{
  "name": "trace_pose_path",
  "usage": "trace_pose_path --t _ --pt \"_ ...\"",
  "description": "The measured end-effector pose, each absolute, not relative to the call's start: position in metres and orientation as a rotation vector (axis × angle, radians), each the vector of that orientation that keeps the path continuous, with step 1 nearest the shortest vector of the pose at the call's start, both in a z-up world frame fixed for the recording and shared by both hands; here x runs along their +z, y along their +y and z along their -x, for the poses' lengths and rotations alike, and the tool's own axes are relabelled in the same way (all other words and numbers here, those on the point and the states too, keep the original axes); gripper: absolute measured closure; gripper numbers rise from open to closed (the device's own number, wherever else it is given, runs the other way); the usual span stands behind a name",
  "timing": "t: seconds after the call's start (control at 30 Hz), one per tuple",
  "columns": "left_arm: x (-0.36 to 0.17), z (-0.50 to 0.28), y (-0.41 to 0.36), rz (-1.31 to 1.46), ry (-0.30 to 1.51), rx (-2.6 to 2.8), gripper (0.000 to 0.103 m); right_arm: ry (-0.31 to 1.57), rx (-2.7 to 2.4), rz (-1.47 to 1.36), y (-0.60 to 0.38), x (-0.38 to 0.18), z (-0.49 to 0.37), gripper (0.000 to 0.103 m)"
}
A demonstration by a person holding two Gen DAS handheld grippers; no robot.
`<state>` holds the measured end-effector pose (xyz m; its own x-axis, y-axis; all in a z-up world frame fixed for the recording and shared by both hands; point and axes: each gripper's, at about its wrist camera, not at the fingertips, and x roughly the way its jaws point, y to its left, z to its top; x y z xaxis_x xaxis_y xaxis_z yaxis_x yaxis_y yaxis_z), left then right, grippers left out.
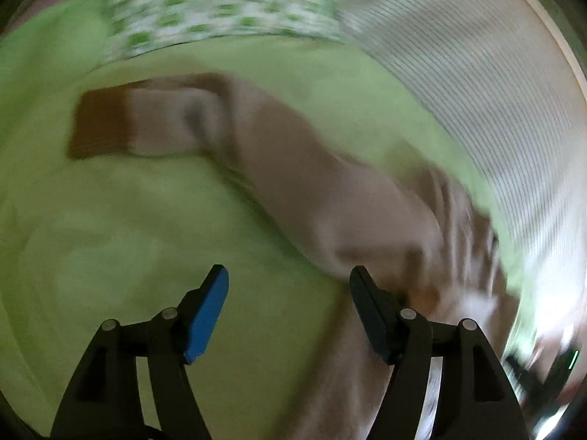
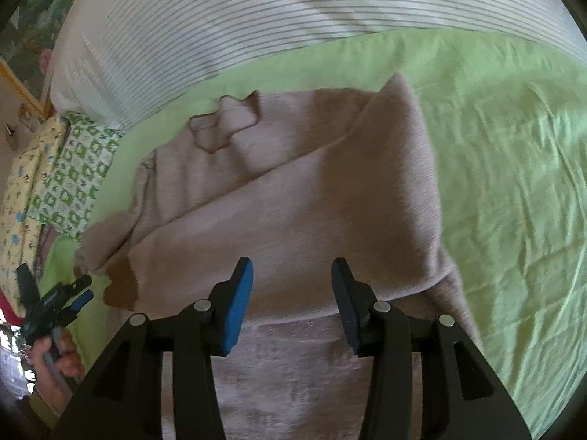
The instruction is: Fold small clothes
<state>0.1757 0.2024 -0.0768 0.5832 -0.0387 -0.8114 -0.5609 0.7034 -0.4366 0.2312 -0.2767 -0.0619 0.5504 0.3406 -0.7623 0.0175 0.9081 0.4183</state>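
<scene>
A beige-pink knit sweater (image 2: 293, 190) lies on a light green sheet (image 2: 513, 183), one sleeve folded across its body, with a brown cuff (image 2: 121, 286) at the left. My right gripper (image 2: 291, 293) is open and empty just above the sweater's lower part. In the blurred left wrist view the sweater (image 1: 312, 190) runs diagonally, its brown cuff (image 1: 99, 124) at the upper left. My left gripper (image 1: 290, 300) is open and empty over the sheet (image 1: 110, 238) beside the sweater. It also shows in the right wrist view (image 2: 73, 295), held in a hand at the sweater's left edge.
A white striped pillow or cover (image 2: 220, 25) lies beyond the sheet. Green-patterned folded clothes (image 2: 73, 168) and a yellow printed piece (image 2: 22, 198) lie at the left. The patterned cloth (image 1: 220, 7) and striped fabric (image 1: 477, 91) show in the left wrist view.
</scene>
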Motion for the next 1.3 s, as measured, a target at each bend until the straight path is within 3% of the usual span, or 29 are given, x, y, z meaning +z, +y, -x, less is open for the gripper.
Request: trace_pose_path --t 0.13,0.43,0.5,0.53,0.57,0.73,0.87,1.0,1.03,1.07,1.13,1.3 --pt "-0.083 -0.188 0.25 0.938 0.87 0.361 0.033 0.991 0.222 -0.399 -0.264 -0.062 -0.231 0.057" --pt "-0.096 -0.24 0.294 1.052 0.869 0.407 0.032 1.013 0.265 -0.39 -0.247 -0.063 -0.232 0.057" --pt "-0.099 -0.248 0.3 1.034 0.87 0.44 0.049 1.014 0.265 -0.389 -0.246 -0.062 -0.232 0.057" --pt "-0.1 -0.249 0.301 1.014 0.87 0.448 0.077 1.012 0.263 -0.391 -0.247 -0.062 -0.231 0.057" --pt "-0.098 -0.252 0.3 0.969 0.884 0.463 0.085 1.01 0.259 -0.391 -0.248 -0.061 -0.23 0.057" --pt "-0.048 -0.252 0.26 0.723 0.811 0.414 0.091 0.988 0.238 -0.396 -0.257 -0.057 -0.224 0.057" --pt "0.023 -0.252 0.17 0.412 0.7 0.225 0.091 0.977 0.21 -0.423 -0.269 -0.057 -0.22 0.057" --pt "0.055 -0.248 0.066 0.186 0.654 -0.007 0.087 0.958 0.194 -0.457 -0.277 -0.053 -0.215 0.057" --pt "0.054 -0.249 0.042 0.147 0.657 -0.059 0.076 0.952 0.191 -0.464 -0.278 -0.052 -0.214 0.057" --pt "0.047 -0.248 0.007 0.09 0.67 -0.126 0.052 0.946 0.186 -0.471 -0.28 -0.051 -0.213 0.057" --pt "0.029 -0.245 -0.04 0.0 0.704 -0.198 0.031 0.941 0.171 -0.49 -0.283 -0.05 -0.21 0.057" --pt "-0.021 -0.214 -0.105 -0.222 0.78 -0.313 0.031 0.94 0.138 -0.528 -0.296 -0.051 -0.203 0.057"
